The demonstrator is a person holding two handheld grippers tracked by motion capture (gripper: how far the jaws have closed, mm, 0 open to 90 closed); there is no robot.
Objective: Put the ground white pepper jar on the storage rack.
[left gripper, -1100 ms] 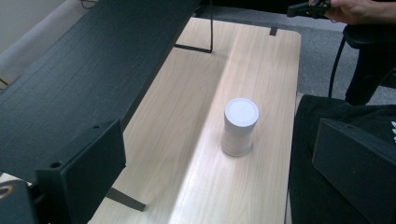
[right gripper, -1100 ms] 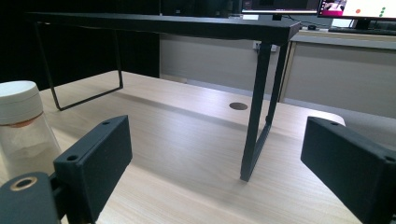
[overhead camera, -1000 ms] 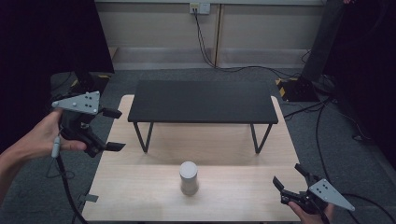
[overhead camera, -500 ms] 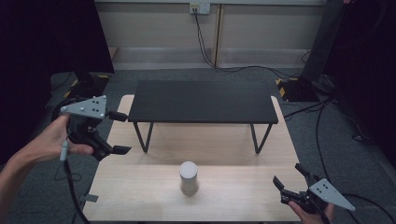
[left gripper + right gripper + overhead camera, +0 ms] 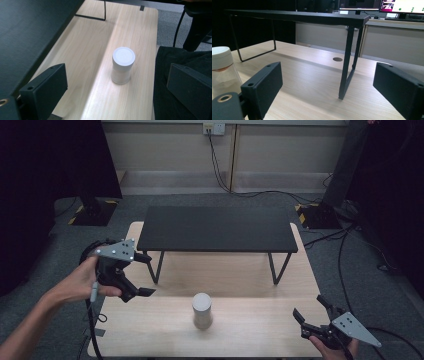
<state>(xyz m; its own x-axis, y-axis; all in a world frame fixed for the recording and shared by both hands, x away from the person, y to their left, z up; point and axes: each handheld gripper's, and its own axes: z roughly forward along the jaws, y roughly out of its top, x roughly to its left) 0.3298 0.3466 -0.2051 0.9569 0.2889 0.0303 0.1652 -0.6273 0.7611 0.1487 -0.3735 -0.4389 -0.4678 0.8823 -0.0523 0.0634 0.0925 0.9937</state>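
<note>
A light wooden bench (image 5: 260, 285) is seen from above, with a low black shelf (image 5: 215, 227) on thin metal legs standing across its far half. A small white cylinder-shaped container (image 5: 202, 310) with a flat round lid stands upright on the bare near half, roughly at the middle, in front of the shelf and apart from it. Its long axis is vertical.

The left tool (image 5: 145, 275) is held in a hand above the bench's left edge, jaws spread wide and gripping nothing. The container lies ahead of it, to its right and lower down; in the left gripper view it sits between the two open jaws but farther off, not touched. The left tool looks the nearer of the two and already points at it.

The right tool (image 5: 312, 312) rests low at the near right corner, its jaws also wide apart and empty. In the right gripper view the container (image 5: 222, 67) appears at the far left edge, off to the side, while a shelf leg (image 5: 347, 67) stands straight ahead.

Nothing stands between the left tool and the container; the shelf edge runs close alongside that path.
</note>
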